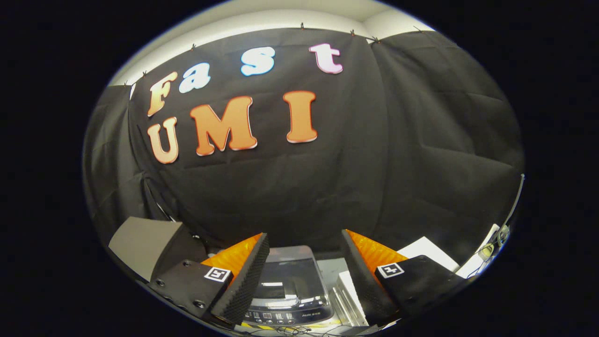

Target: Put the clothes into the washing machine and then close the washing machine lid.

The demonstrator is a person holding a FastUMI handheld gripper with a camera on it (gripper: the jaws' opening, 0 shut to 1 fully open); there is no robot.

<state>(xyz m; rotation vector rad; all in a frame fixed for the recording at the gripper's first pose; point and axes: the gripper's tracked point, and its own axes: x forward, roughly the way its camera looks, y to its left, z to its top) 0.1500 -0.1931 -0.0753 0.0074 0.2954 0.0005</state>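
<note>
fingers: gripper (pixel 304 271) spread wide, nothing between the pads, nothing held; raised and aimed mostly at the booth wall.
between fingers: washing machine (pixel 290 285) sits low in the gap at 6 o'clock, seen from above and in front; its control strip is nearest the fingertips.
lid: dark glossy lid (pixel 291 274) appears to lie flat and down over the tub; reflections on it, no tub opening seen.
clothes: cannot spot any garment; whether clothes are inside under the lid cannot be told.
stage: ambiguous. Fits a lid shut with clothes still to be loaded, and equally a lid shut after loading. Not calling it either way.
right of machine: white ribbed box-like item (pixel 348 295) just beside the machine at 4 o'clock, partly behind the right finger; white flat surface (pixel 428 250) further out at 3 o'clock.
left of machine: grey slanted panel (pixel 140 243) at 9 o'clock, beyond the left finger.
far right: cables and a small fixture (pixel 491 248) at 3 o'clock near the wall.
doing it well: judgement. Tilt down to bring the machine and its surroundings into view before committing; keep the fingers apart so they clear the lid edge; approach from the front, avoiding the control strip and the loose wires at 6 o'clock.
risk: glossy lid probably slippery; pads could skid.
</note>
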